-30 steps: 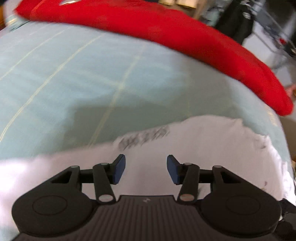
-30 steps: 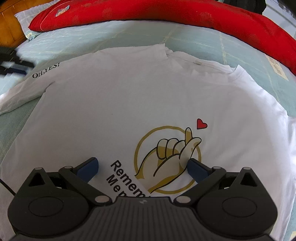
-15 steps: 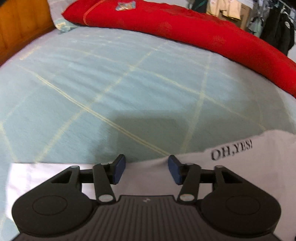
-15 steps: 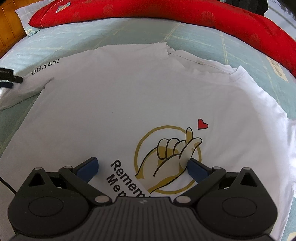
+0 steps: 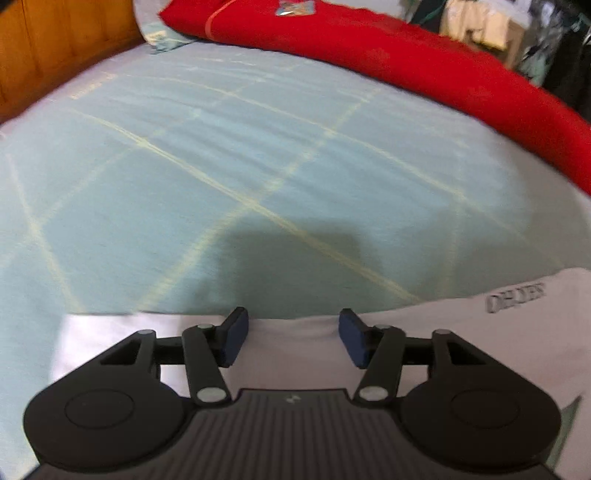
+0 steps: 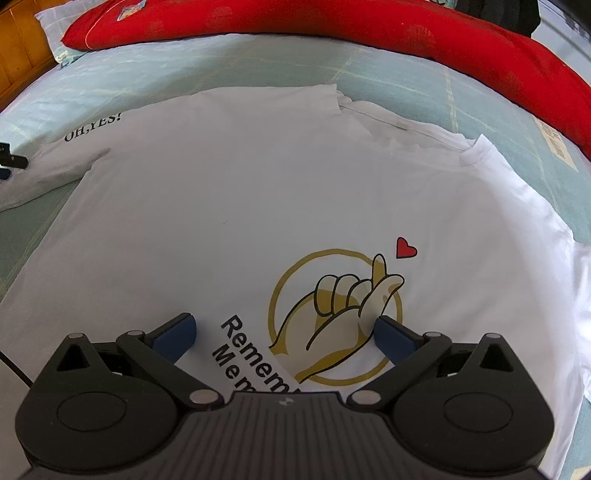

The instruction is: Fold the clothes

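We judge the step in hand to be the first fold: taking the sleeve of the white cotton T-shirt with the gold hand print [image 6: 258, 206] and bringing it over the body. The shirt lies flat, print up, on the pale green bed sheet with thin yellow lines [image 5: 258, 155], filling the middle of the right wrist view. Our left hand-held gripper [image 5: 293, 339] hovers over the sleeve edge at the bottom of its frame, its blue pads [image 5: 234, 341] spread apart and holding nothing. Our right hand-held gripper [image 6: 284, 338] is spread wide above the lower print, also empty.

To do it well, we should pinch only the sleeve hem, lift it low, and lay it without dragging the body cloth.

A long red quilt [image 6: 332, 26] lies across the top of both frames, and a brown wooden headboard [image 5: 55, 48] stands at upper left. Hanging clothes, blurred, show at upper right in the left wrist view.
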